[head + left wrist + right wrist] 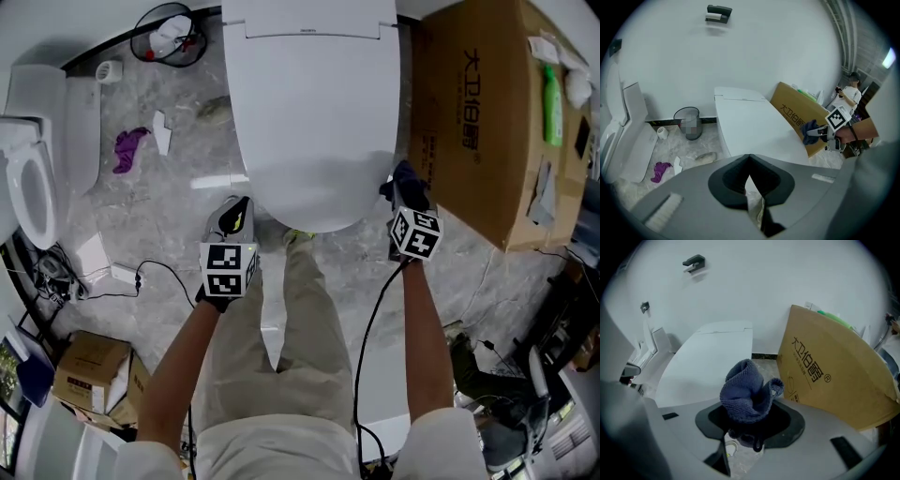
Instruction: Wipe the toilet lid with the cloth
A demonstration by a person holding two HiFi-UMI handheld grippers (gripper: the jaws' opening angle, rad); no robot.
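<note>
The white toilet lid [314, 103] lies closed ahead of me, also seen in the left gripper view [754, 126] and the right gripper view [705, 357]. My right gripper [401, 186] is shut on a bunched dark blue cloth [745, 394], held just off the lid's front right edge, beside the cardboard box. The cloth [810, 129] shows as a dark tuft in the left gripper view. My left gripper [234, 217] is shut with nothing in it, just off the lid's front left edge.
A large cardboard box [483, 122] stands close on the right of the toilet. A second toilet [37, 159] is at the left. A wire bin [169, 37], a purple rag [129, 148] and paper scraps lie on the marble floor. Cables and a small box [89, 375] sit at lower left.
</note>
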